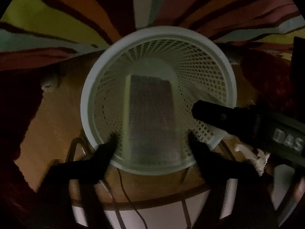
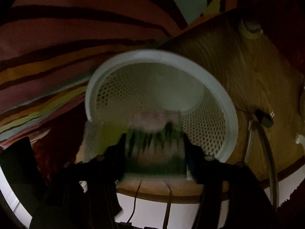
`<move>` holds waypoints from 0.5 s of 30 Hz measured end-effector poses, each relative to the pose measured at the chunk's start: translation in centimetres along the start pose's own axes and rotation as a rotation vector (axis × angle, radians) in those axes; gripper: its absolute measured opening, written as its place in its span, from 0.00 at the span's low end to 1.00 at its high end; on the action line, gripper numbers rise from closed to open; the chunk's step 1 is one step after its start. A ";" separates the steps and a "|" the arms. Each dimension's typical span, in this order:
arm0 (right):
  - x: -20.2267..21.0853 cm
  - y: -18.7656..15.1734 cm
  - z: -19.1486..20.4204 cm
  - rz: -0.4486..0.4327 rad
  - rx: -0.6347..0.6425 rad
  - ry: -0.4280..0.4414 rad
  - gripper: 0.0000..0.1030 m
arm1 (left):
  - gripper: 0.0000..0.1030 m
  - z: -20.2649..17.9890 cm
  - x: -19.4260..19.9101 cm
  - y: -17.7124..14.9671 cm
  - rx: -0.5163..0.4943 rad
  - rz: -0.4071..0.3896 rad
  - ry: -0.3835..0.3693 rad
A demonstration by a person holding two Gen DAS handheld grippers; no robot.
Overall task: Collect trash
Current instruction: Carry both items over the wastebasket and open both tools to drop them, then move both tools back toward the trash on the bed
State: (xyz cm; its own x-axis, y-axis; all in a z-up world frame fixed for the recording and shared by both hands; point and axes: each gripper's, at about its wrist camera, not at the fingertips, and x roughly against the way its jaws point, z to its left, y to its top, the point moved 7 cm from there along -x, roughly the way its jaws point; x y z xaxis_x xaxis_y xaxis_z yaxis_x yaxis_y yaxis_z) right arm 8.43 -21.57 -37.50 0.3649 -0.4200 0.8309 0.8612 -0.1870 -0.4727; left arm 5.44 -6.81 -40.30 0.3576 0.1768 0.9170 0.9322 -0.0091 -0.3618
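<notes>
Trash box (image 1: 152,114) hangs between my spread left fingers (image 1: 106,148) over the basket (image 1: 233,87); my right fingers (image 2: 192,158), released, flank a green packet (image 2: 154,148).

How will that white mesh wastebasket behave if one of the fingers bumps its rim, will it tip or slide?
The white mesh wastebasket looks light: its wall is thin open lattice, so a nudge would probably shift it. It stands on smooth wood floor, so sliding seems likelier than gripping. It looks tall and narrows toward the bottom, so a push at the rim might tip it.
</notes>
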 end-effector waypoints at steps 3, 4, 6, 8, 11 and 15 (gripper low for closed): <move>0.6 0.2 -0.1 -0.016 -0.005 -0.004 0.84 | 0.80 0.7 -0.1 0.1 0.024 -0.010 -0.008; 0.8 0.2 -0.1 -0.023 -0.006 -0.008 0.84 | 0.80 0.7 0.0 0.1 0.031 -0.014 -0.008; 1.3 0.3 -0.2 -0.033 -0.010 -0.008 0.84 | 0.85 0.9 0.3 0.1 0.041 -0.021 -0.001; 1.7 0.3 -0.2 -0.039 -0.015 -0.013 0.84 | 0.85 0.9 0.3 0.0 0.041 -0.026 -0.004; 2.4 -0.2 -0.4 -0.060 -0.011 -0.028 0.84 | 0.85 0.4 0.9 0.2 0.039 -0.047 -0.005; 3.4 -1.3 0.6 -0.119 0.022 -0.013 0.84 | 0.85 0.4 2.9 -0.8 0.051 -0.108 -0.020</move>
State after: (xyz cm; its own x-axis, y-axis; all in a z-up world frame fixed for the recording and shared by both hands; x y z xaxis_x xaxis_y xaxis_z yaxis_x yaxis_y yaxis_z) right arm 8.75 -22.24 -33.87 0.2637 -0.3847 0.8845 0.9061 -0.2157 -0.3640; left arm 5.75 -5.95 -37.42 0.2539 0.1936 0.9477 0.9610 0.0608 -0.2699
